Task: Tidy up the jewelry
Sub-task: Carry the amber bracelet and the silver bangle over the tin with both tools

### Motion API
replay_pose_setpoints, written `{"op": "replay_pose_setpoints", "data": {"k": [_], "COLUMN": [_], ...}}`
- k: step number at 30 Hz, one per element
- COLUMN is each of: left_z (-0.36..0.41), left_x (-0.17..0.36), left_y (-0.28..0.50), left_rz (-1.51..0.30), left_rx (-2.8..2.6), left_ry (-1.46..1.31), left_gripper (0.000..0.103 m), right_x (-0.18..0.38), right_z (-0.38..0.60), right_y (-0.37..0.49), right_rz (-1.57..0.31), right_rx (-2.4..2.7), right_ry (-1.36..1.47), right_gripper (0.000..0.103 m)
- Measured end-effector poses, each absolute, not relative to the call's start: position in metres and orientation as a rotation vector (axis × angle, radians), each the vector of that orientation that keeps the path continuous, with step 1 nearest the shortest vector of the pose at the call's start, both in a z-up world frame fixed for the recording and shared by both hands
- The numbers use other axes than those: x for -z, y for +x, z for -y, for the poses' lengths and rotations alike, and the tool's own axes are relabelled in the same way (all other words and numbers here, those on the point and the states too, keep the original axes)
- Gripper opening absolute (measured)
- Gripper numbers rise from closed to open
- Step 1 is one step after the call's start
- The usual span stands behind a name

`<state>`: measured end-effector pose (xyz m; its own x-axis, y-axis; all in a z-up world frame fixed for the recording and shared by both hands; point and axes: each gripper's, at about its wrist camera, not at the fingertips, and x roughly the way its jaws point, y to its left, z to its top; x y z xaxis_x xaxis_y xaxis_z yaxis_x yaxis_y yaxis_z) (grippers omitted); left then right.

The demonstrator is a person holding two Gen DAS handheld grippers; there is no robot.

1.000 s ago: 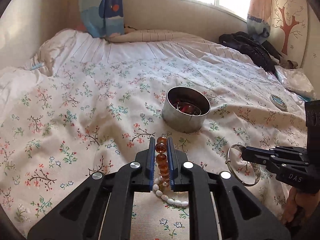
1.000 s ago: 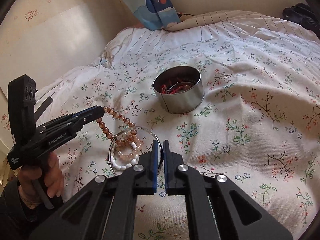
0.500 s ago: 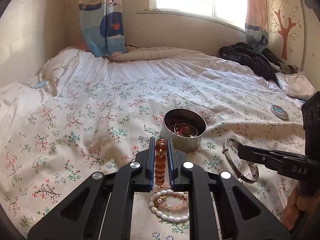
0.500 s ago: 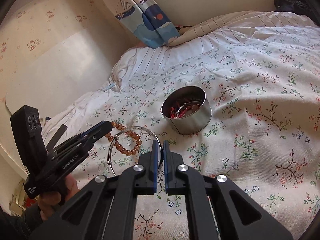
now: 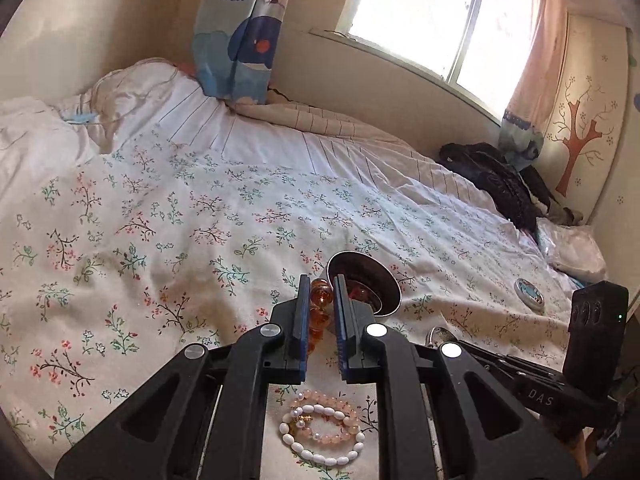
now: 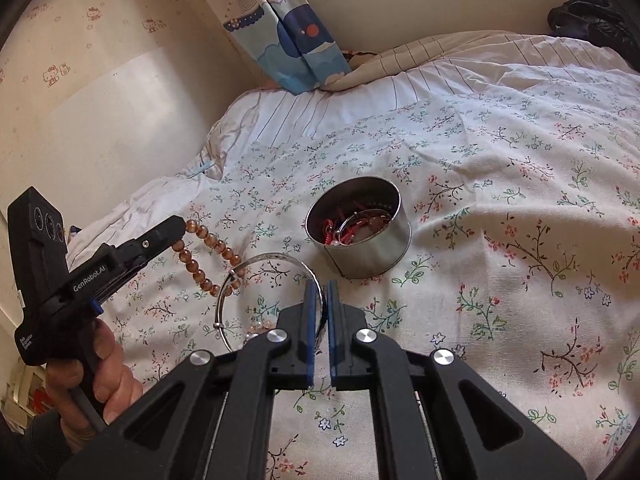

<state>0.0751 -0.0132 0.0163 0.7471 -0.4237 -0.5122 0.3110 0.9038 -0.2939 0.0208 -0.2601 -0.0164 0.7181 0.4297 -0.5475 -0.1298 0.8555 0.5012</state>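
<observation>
Floral-print white bedspread [image 6: 520,128] carried all items. Round silver metal tin [image 6: 362,236], open-topped, red jewelry inside, stood ahead of both grippers, slightly right of left one.

Left gripper [image 5: 321,292]: jaws nearly closed, clamped on amber glass bead bracelet [image 6: 204,254]; loop hung clear of bedspread, just short of tin rim.

Right gripper [image 6: 319,300]: jaws nearly closed on rim of thin silver metal bangle [image 6: 256,276], bangle extending leftward.

Judgement: both near tin; right looks nearer.

Pink-and-white bead bracelets [image 5: 322,432] lay on bedspread beneath left gripper.
</observation>
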Motion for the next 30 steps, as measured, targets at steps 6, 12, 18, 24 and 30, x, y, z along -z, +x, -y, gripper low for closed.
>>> {"op": "replay_pose_setpoints", "data": {"k": [6, 12, 18, 24, 30], "left_z": [0.012, 0.03, 0.051, 0.074, 0.088], "left_x": [-0.014, -0.017, -0.02, -0.02, -0.019], "left_y": [0.08, 0.086, 0.09, 0.096, 0.102], "left_rz": [-0.615, -0.606, -0.597, -0.586, -0.582], "left_rx": [0.397, 0.43, 0.471, 0.493, 0.509], "left_ry": [-0.202, -0.192, -0.177, -0.146, -0.141], "left_gripper": [0.011, 0.01, 0.011, 0.011, 0.011], "right_x": [0.018, 0.013, 0.006, 0.003, 0.005], "right_z": [0.262, 0.269, 0.27, 0.281, 0.286], "right_y": [0.023, 0.035, 0.043, 0.05, 0.069], "right_rz": [-0.718, -0.682, -0.646, -0.615, -0.606], "right_rx": [-0.295, -0.287, -0.246, -0.199, -0.175], "right_ry": [0.426, 0.454, 0.431, 0.43, 0.439], "right_gripper": [0.006, 0.006, 0.006, 0.006, 0.006]}}
